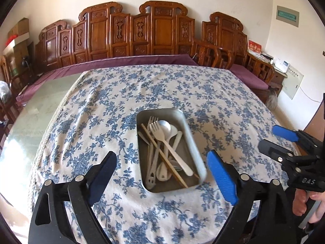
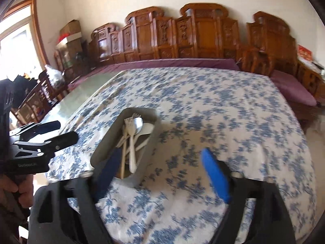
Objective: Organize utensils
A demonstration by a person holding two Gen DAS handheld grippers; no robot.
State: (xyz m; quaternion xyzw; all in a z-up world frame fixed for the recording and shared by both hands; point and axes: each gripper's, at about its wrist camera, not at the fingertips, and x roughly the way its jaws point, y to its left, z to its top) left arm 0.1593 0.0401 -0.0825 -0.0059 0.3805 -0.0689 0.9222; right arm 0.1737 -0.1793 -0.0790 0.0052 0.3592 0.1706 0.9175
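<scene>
Steel tray is lying on the cloth, a blue-flowered white one spread over the table, with its long sides running near to far. Utensils are being kept inside it in a loose heap: a white fork with tines pointing far, a metal spoon just beside it, a white spoon to the right, and a wooden chopstick lying slanted across the others from far left to near right. More pale handles are piled under these, too tangled to tell apart.

The left gripper is being held above the near end of the tray, its jaws spread wide and empty, one finger on each side of the tray. The right gripper is being held to the right of the tray, jaws likewise released and gripping nothing; in the right wrist view its left finger is overlapping the tray's near corner, though whether it is touching cannot be told, since that view is blurred. Each gripper is also being seen from the other's camera, at the frame edge, with a hand on its handle.

Carved wooden benches with purple cushions are standing along the far wall.
</scene>
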